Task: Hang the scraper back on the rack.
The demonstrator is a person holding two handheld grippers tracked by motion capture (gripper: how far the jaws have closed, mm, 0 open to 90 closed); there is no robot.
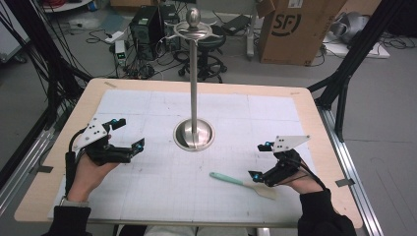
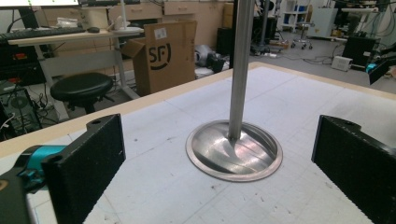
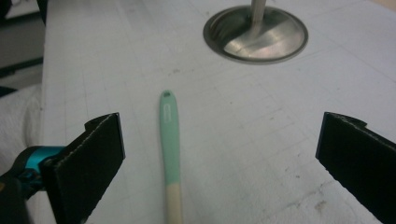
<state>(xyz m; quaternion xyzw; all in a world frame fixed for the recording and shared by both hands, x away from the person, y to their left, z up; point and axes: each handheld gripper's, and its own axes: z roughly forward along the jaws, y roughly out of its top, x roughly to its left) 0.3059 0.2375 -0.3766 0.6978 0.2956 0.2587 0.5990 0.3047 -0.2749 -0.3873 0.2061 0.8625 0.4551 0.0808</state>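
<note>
A spatula (image 1: 236, 180) with a mint-green handle and a pale beige blade lies flat on the white mat, front right of the middle. My right gripper (image 1: 259, 160) stands open just above its blade end. In the right gripper view the handle (image 3: 169, 140) runs away from me between the two wide-apart jaws, nearer the left one, and no pad touches it. A metal stand (image 1: 194, 133) with a round dished base and a tall pole rises at the mat's centre. My left gripper (image 1: 129, 133) is open at the left, pointing toward the stand's base (image 2: 243, 154), with nothing between its jaws.
The stand's pole (image 1: 193, 73) ends in a knob and a hooked ring high over the table. The white gridded mat (image 1: 162, 196) covers most of the wooden tabletop. Beyond the far edge are a cardboard box (image 1: 295, 29), a black stool (image 1: 209, 49) and cables.
</note>
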